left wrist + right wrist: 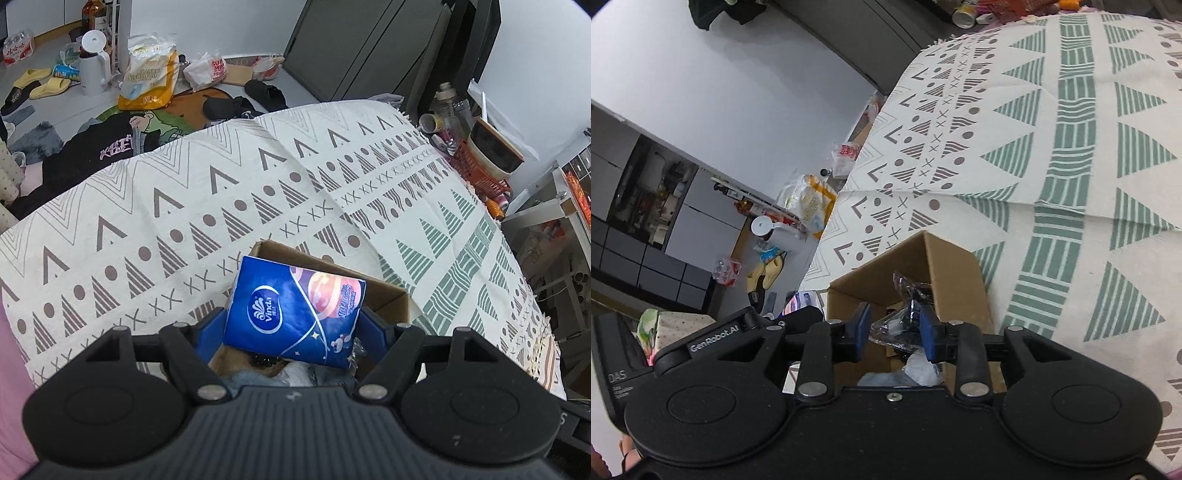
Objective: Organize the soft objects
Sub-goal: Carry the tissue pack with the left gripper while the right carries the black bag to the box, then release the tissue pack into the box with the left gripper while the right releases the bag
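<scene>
One tissue pack [295, 314] in left jaws, one plastic-wrapped bundle [905, 317] in right, one box [945, 269].

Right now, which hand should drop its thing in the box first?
Probably left. The left gripper holds the blue tissue pack right above the open cardboard box. The right gripper holds a crinkly plastic-wrapped item at the box too.

My left gripper [291, 332] is black ribbed plastic with two round discs, silver pivot screws and blue fingers [208, 332]. My right gripper [895, 332] looks the same, with blue pads [863, 325] and white "GenRobot.AI" lettering on its left link.
</scene>
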The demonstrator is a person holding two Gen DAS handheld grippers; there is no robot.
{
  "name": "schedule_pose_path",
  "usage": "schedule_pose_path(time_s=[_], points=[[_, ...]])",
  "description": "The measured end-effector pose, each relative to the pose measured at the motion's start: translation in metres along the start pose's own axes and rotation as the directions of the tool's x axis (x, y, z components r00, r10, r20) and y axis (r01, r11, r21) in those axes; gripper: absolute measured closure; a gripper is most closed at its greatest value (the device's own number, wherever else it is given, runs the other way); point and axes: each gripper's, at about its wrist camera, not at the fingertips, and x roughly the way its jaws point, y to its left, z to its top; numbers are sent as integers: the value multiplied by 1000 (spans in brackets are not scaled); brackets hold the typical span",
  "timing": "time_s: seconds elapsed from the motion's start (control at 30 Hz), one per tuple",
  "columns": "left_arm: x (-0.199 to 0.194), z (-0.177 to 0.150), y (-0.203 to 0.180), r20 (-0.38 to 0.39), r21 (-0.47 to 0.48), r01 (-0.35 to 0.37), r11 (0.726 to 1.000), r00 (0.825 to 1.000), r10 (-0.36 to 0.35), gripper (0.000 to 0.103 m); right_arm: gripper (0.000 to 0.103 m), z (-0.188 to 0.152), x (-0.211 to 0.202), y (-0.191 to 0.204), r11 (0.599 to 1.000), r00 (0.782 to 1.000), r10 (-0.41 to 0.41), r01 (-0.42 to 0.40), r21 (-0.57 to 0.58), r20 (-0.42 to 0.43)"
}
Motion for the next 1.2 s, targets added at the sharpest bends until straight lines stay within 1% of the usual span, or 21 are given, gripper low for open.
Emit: schedule_pose_path(time_s=[0.2,0.4,0.53,0.6,0.67,0.77,0.93,1.07,1.17,1.2], points=[[12,2,-6,-21,4,1,1000,1000,-1,28,73,6,-9,-8,1000,1000,1,-1,2,14],[17,3,-19,-17,22,5,1000,1000,-5,28,73,7,-16,-16,1000,1000,-7,7,10,24],[20,5,-21,-11,23,-29,999,1000,29,28,73,7,-22,-23,1000,999,-10,10,22,31],[21,6,-21,-6,19,-49,999,999,49,26,73,6,-24,-26,1000,999,-9,8,27,33],[20,7,-19,-8,9,-52,999,999,52,23,73,5,-26,-27,1000,999,-6,5,31,34],[17,6,-16,-13,-6,-52,999,999,52,22,73,3,-29,-28,999,999,2,-3,33,34],[3,2,-18,2,6,-69,998,998,69,22,72,-1,-35,-28,999,999,14,-16,32,40],[-9,-2,-20,10,18,-73,997,997,73,22,69,-5,-44,-25,1000,999,15,-16,24,50],[-17,-7,-22,9,25,-79,997,997,79,22,61,-8,-53,-22,1000,998,-4,4,7,61],[-21,-9,-23,8,29,-78,997,997,78,22,60,-9,-56,-21,1000,998,-14,14,-1,69]])
